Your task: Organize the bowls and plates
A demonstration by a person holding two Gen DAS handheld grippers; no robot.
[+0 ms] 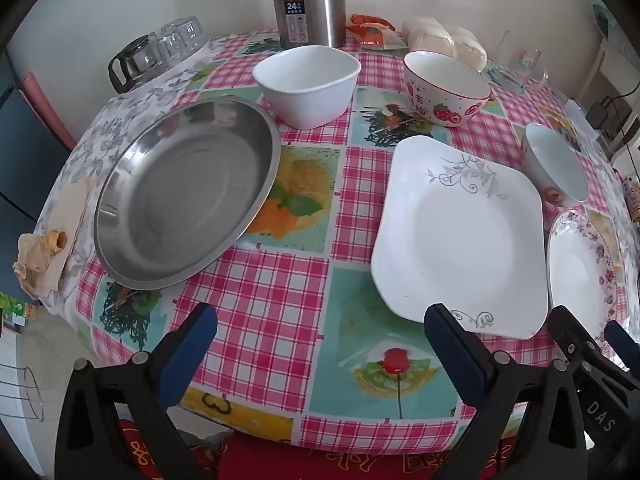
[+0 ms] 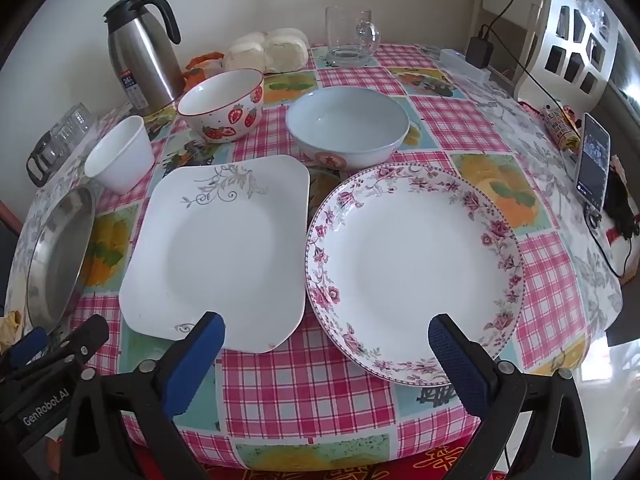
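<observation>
On the checked tablecloth [image 1: 280, 292] the dishes lie spread in two loose rows. Farthest left sits the steel pan [image 1: 184, 196], beyond and to the left of the left gripper [image 1: 320, 336], whose fingers are spread wide and hold nothing. Behind the pan's far rim stands the plain white bowl [image 1: 308, 84], with the steel flask [image 1: 308, 4] behind it near the wall. Next to the right is the strawberry bowl [image 1: 444, 88], well apart from both grippers.

The square plate [image 1: 460, 236] lies ahead of the left gripper's right-hand finger, its near corner just beside that fingertip; from the right wrist view the same plate lies ahead of the left-hand finger of the right gripper [image 2: 326, 336]. This gripper also stands wide open and empty, hovering at the table's near edge. The flowered plate [image 2: 412, 268] lies just right of the square plate, their rims nearly touching, and its near rim sits by the right gripper's right-hand finger. Behind the two plates stands the pale blue bowl [image 2: 348, 124]. A glass mug [image 2: 350, 36] stands at the back, and a phone [image 2: 594, 160] leans at the far right.
</observation>
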